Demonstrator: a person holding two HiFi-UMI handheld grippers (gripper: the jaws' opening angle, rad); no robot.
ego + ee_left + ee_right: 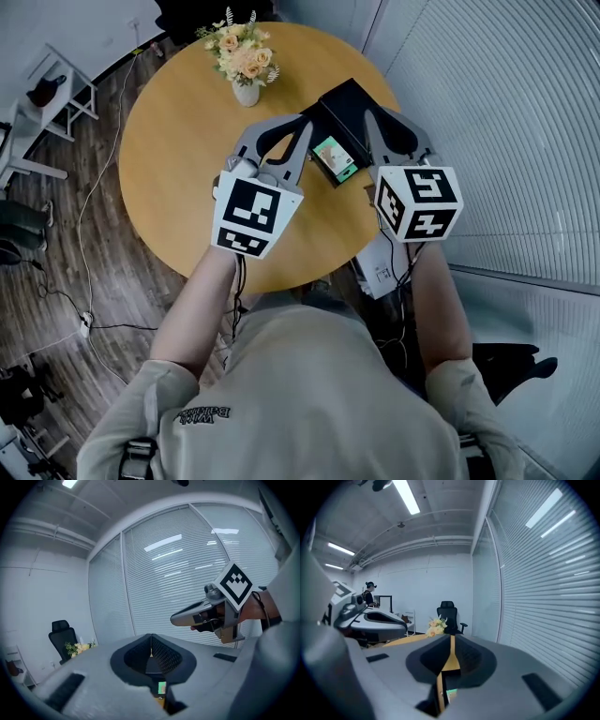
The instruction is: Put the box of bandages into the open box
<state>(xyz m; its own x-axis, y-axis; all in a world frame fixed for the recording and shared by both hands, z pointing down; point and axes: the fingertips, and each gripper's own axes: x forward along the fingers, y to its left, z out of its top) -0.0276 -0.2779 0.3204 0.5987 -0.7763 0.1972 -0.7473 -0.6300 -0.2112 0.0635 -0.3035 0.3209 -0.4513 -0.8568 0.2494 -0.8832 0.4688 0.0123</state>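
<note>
**Head view.** I am looking steeply down at a round wooden table (178, 159). I am holding the left gripper (305, 125) and the right gripper (371, 116) above its near half. Both are pointing away from me and angling in toward each other at the black open box (349, 105). The box of bandages (335, 158) is lying flat on the table between the two grippers, just beside the near side of the open box. I cannot tell whether the two boxes are touching. Its long axis is running diagonally from far-left to near-right, with the green printed face turned up. The inside of the open box is showing only as black. A vase of flowers (246, 58) is standing well apart on the far side.

**Left gripper view.** The left gripper (151, 641) is clenching its jaws so the pads meet in a thin seam, grasping nothing. Below the pads a sliver of the box of bandages (162, 687) is peeking through. The gripper body is hiding the rest. The right gripper (177, 618) is hanging at the right, before window blinds (154, 573).

**Right gripper view.** The right gripper (452, 641) is keeping its jaws clenched too, leaving only a hairline slit, with table wood showing through it and nothing between the jaws. A pale green corner of the box of bandages (451, 694) is showing beneath.
</note>
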